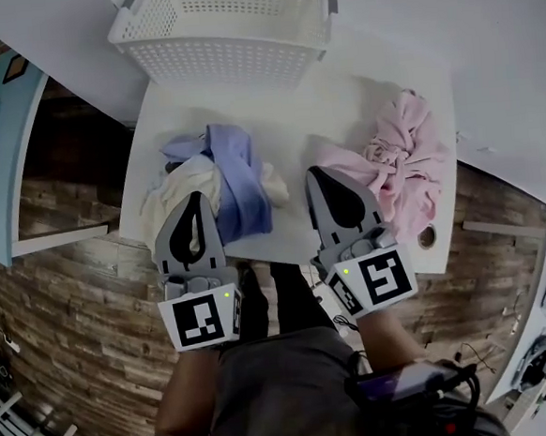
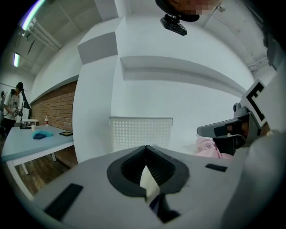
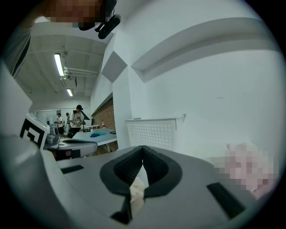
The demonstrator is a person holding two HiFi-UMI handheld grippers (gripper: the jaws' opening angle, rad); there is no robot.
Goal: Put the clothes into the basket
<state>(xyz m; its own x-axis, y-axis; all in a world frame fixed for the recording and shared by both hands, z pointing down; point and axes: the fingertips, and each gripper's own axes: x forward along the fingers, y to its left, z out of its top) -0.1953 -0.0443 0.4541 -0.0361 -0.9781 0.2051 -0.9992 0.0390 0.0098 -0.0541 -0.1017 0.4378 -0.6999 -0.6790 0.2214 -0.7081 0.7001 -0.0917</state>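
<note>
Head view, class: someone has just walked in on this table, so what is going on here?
A person holds a pair of tongs in each hand over the near edge of a white table. The left tongs hang above a blue and cream clothes pile, the right tongs at the edge of a pink pile; both are shut and hold nothing. The white basket stands at the far edge, with no clothes in the part that shows.
</note>
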